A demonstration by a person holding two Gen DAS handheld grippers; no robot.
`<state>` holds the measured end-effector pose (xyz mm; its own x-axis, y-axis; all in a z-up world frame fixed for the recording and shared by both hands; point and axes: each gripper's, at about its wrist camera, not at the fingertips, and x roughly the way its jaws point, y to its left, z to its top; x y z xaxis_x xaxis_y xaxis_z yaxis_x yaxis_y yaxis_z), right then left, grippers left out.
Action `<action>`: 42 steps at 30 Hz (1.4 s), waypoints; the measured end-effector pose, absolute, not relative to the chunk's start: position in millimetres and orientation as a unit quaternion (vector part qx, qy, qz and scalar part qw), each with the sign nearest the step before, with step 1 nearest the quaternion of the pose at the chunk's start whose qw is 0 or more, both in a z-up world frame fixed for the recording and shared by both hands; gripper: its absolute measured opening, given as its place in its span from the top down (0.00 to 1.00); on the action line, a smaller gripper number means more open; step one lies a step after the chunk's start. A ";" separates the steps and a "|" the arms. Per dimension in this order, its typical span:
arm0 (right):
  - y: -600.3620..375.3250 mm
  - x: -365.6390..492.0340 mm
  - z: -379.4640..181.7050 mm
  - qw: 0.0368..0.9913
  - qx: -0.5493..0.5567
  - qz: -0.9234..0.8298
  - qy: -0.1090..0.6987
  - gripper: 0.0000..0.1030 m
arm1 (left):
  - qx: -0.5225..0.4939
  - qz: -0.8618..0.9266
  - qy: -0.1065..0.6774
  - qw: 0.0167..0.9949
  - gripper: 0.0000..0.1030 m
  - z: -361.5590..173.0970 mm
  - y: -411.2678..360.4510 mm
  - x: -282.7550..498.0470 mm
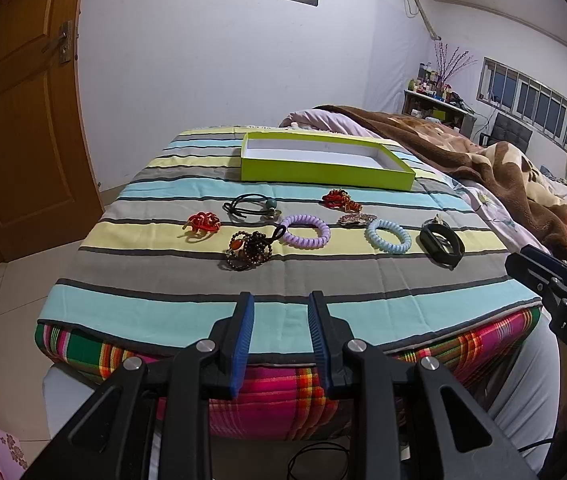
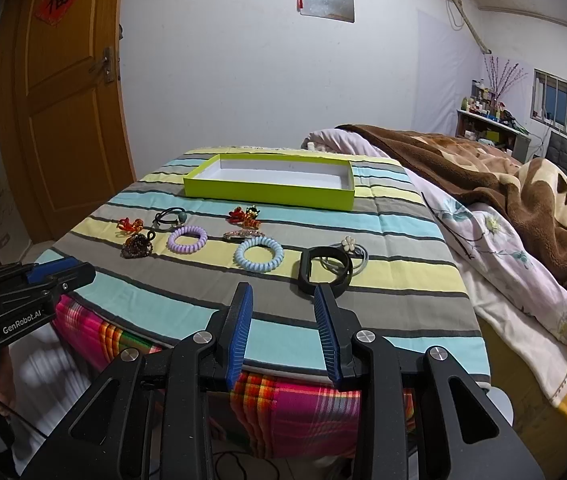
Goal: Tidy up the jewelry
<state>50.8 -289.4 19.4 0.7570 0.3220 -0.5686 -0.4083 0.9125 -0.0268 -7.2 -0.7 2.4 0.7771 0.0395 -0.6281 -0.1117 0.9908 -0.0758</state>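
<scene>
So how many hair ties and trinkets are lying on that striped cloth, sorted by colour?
Red knotted pieces: 2
Black: 2, a hair tie and a band
Purple spiral tie: 1
Blue spiral tie: 1
Brown beaded piece: 1
Glittery clip: 1
White flower tie: 1
Total: 9

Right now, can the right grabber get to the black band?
Probably yes. The right gripper is open with nothing in it, and the black band lies just ahead of its fingers on the striped cloth. Only a white flower hair tie touches its far side.

Matt cardboard tray (image 1: 325, 171) on striped woven cloth (image 1: 283, 308) (coil bands (image 1: 306, 231) glossy plastic).
</scene>
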 end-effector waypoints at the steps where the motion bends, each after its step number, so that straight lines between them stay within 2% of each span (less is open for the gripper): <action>1: -289.4 50.8 19.3 0.934 -0.075 0.195 0.289 0.68 | -0.055 0.041 0.331 0.941 0.72 2.4 -0.7 -7.2; 42: -289.5 55.3 13.8 0.933 -0.077 0.192 0.294 0.68 | -0.064 0.039 0.335 0.939 0.72 -0.6 1.8 -2.7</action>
<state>55.3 -289.5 13.8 0.7534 0.3139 -0.5778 -0.4039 0.9143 -0.0300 -2.7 1.8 -0.6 0.7732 0.0308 -0.6335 -0.1162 0.9888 -0.0937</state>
